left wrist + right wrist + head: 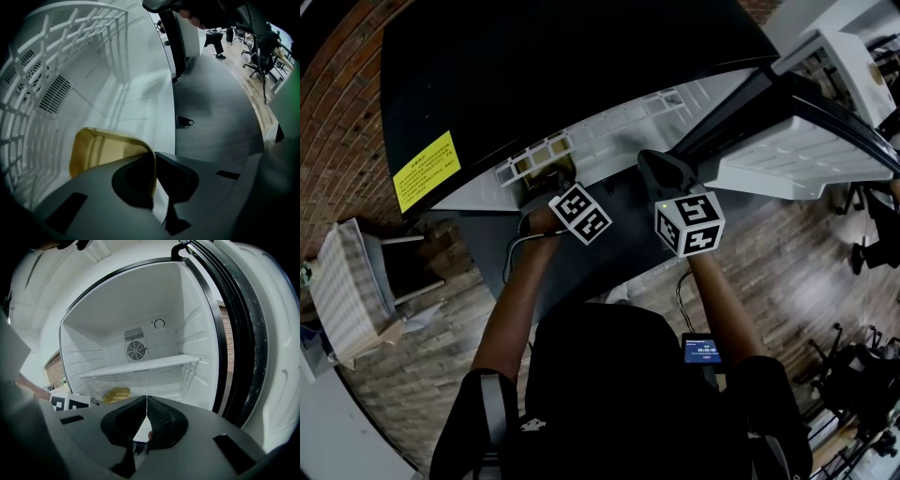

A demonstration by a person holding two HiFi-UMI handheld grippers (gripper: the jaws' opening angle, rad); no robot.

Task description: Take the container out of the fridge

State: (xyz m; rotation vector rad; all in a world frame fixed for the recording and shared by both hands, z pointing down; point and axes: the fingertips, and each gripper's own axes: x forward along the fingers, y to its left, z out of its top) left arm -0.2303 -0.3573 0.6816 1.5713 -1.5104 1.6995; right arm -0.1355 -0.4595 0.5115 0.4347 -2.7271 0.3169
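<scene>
Inside the fridge point(140, 301), low and near the front:

- Left gripper point(153, 164): jaws closed on one thin side wall of the yellow container point(101, 150), a pinch at the rim only.
- Container: shallow, contents not discernible, resting on the white fridge floor point(140, 98) beneath the shelf point(140, 365).
- Right gripper point(146, 405): jaws shut together, nothing between them, held outside before the open compartment.
- Door point(806, 159): swung wide at right.
- Risks, as judged: a one-edge pinch may let the container tilt or slip free on lifting. The thin wall may flex. A high lift may strike the shelf above. A low pull may snag the fridge's front lip.
</scene>
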